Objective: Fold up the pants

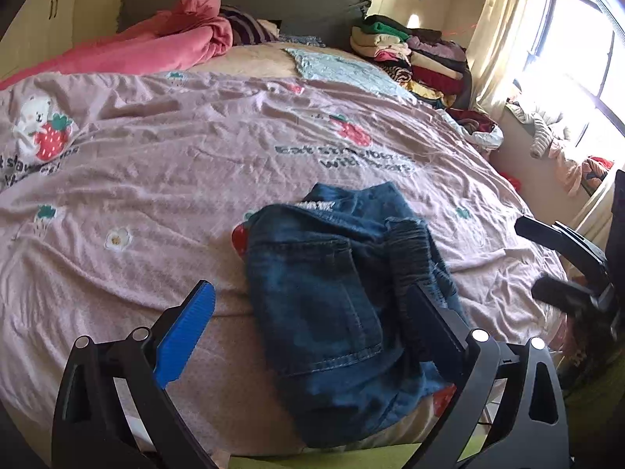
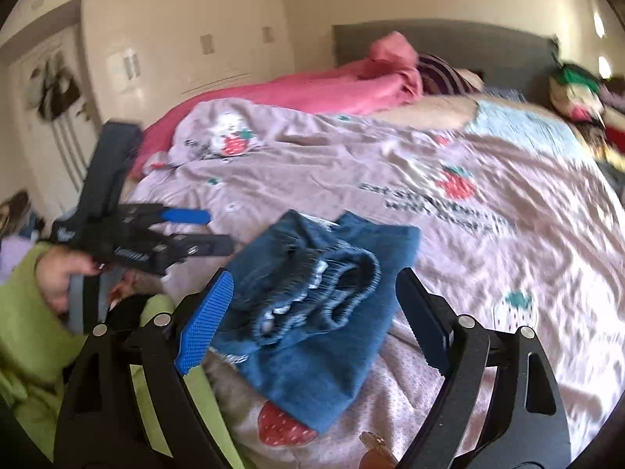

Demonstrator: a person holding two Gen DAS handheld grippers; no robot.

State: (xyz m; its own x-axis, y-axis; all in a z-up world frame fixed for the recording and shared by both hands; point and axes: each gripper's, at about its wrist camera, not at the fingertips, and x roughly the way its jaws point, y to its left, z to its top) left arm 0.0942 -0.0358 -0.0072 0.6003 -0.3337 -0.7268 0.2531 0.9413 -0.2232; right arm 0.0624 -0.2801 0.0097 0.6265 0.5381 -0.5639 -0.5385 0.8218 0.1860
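Note:
Small blue denim pants [image 1: 336, 293] lie folded in a compact bundle on the pink strawberry bedspread [image 1: 156, 164] near the bed's front edge. Their elastic waistband [image 2: 332, 293] faces the right wrist view, where the pants [image 2: 320, 351] fill the middle. My left gripper [image 1: 312, 297] is open and hovers over the pants, one finger on each side, holding nothing. It shows from the side in the right wrist view [image 2: 218, 230]. My right gripper [image 2: 312, 285] is open above the waistband, empty. It shows at the right edge of the left wrist view [image 1: 531, 258].
A pink blanket [image 1: 156, 43] and striped pillow [image 1: 246, 27] lie at the headboard. A stack of folded clothes [image 1: 414, 58] stands at the far right corner, beside a light blue cloth [image 1: 343, 70]. A window and curtain [image 1: 508, 39] are on the right. A wardrobe [image 2: 175, 39] stands left.

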